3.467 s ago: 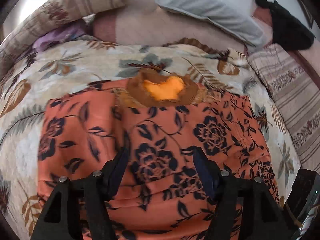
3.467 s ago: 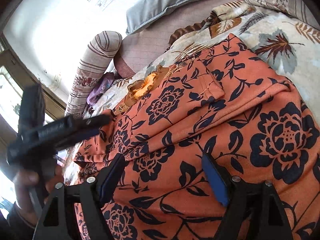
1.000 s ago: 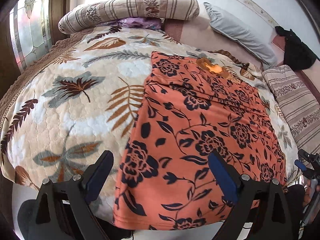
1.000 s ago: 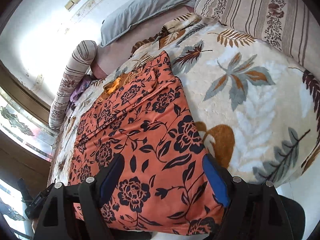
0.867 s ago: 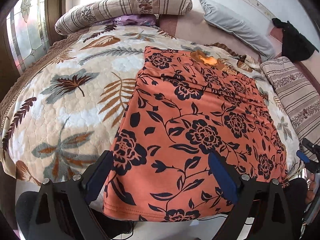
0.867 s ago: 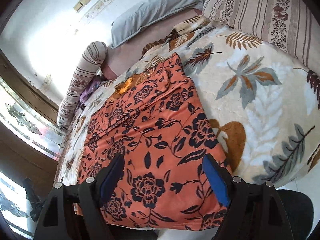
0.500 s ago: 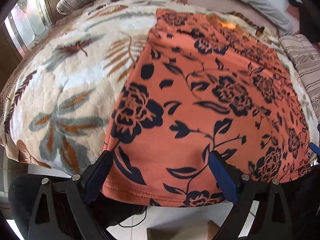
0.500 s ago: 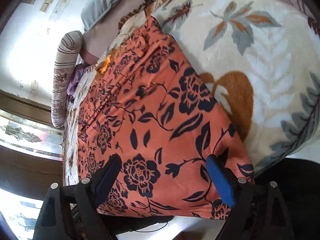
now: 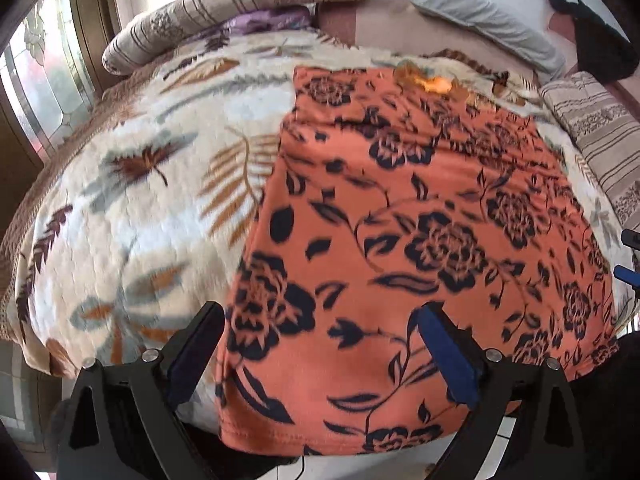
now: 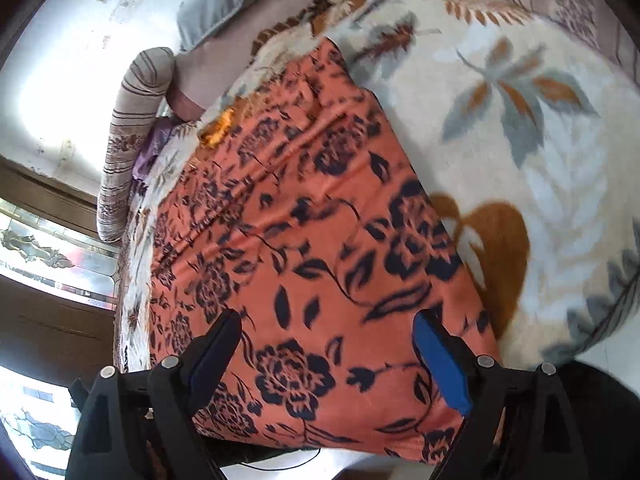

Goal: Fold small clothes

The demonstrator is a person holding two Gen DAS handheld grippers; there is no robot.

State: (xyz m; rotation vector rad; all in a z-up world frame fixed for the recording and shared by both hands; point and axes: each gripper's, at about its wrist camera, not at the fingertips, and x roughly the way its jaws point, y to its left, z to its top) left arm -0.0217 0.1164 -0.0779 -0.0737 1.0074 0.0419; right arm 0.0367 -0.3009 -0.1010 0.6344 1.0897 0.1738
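Observation:
An orange garment with a dark floral print (image 9: pixel 420 220) lies spread flat on the bed, its hem hanging over the near edge; it also shows in the right wrist view (image 10: pixel 320 240). Its collar (image 9: pixel 436 82) lies at the far end. My left gripper (image 9: pixel 320 344) is open, hovering above the hem's left corner, holding nothing. My right gripper (image 10: pixel 326 352) is open above the hem's right corner, empty. Its blue fingertips (image 9: pixel 628 272) show at the right edge of the left wrist view.
A cream leaf-patterned blanket (image 9: pixel 140 200) covers the bed. A striped bolster (image 9: pixel 240 8), a grey pillow (image 9: pixel 480 12) and a purple cloth (image 9: pixel 268 24) lie at the head. A striped pillow (image 9: pixel 600 132) lies at right. A window (image 9: pixel 48 80) is left. Floor lies below the bed edge.
Both grippers have pulled back from the garment's middle to its near hem at the bed edge, staying open. The garment lies as before.

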